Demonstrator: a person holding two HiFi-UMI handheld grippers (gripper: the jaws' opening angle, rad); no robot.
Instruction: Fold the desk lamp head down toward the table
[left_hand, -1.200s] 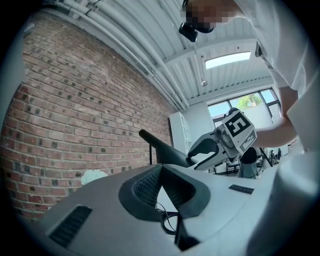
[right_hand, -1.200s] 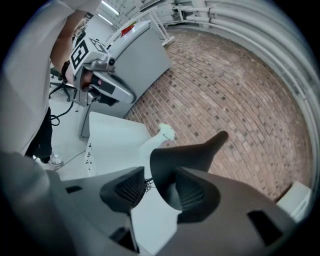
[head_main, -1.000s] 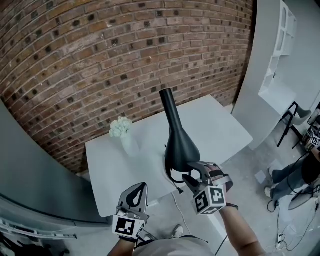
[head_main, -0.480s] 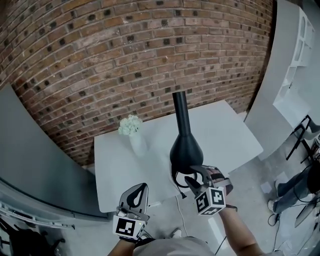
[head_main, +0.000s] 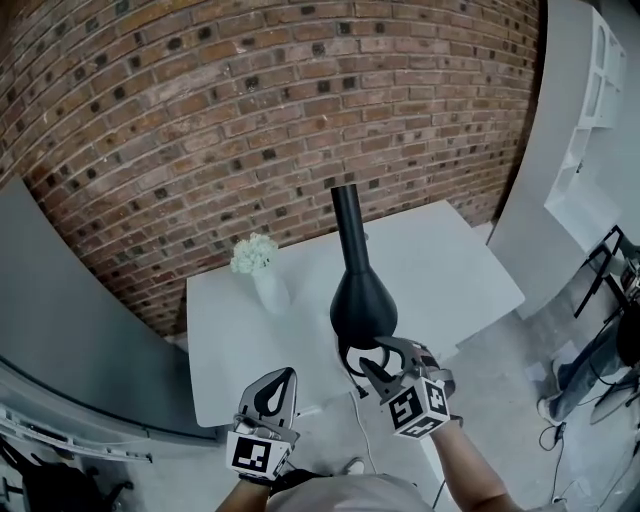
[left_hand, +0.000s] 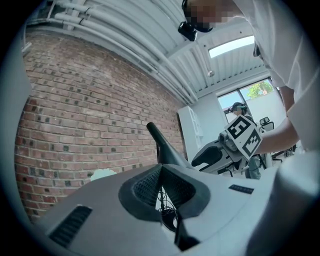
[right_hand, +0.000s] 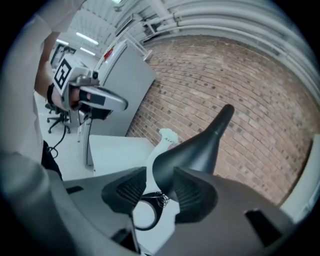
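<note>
Closest to us, short of the counter's (head_main: 455, 262) near edge, the left tongs (head_main: 285, 375) hang with their tips together on nothing. They are well apart from the lamp, so nothing steadies it.

Just ahead, the right tongs (head_main: 372, 352) have just been closing. The rounded lower end of the black lamp head (head_main: 362, 305) sits between their pads. We see a gap on one side, so we judge they do not grip yet. That shell looks smooth and curved, and a squeeze there could slide off.

The lamp stands close to the near edge with its narrow neck (head_main: 348, 225) raised. A pull toward us might drag or tip the whole lamp off instead of bending the joint.

Farther left, the white vase of flowers (head_main: 262, 275) stands near enough that a swinging neck could topple it.
</note>
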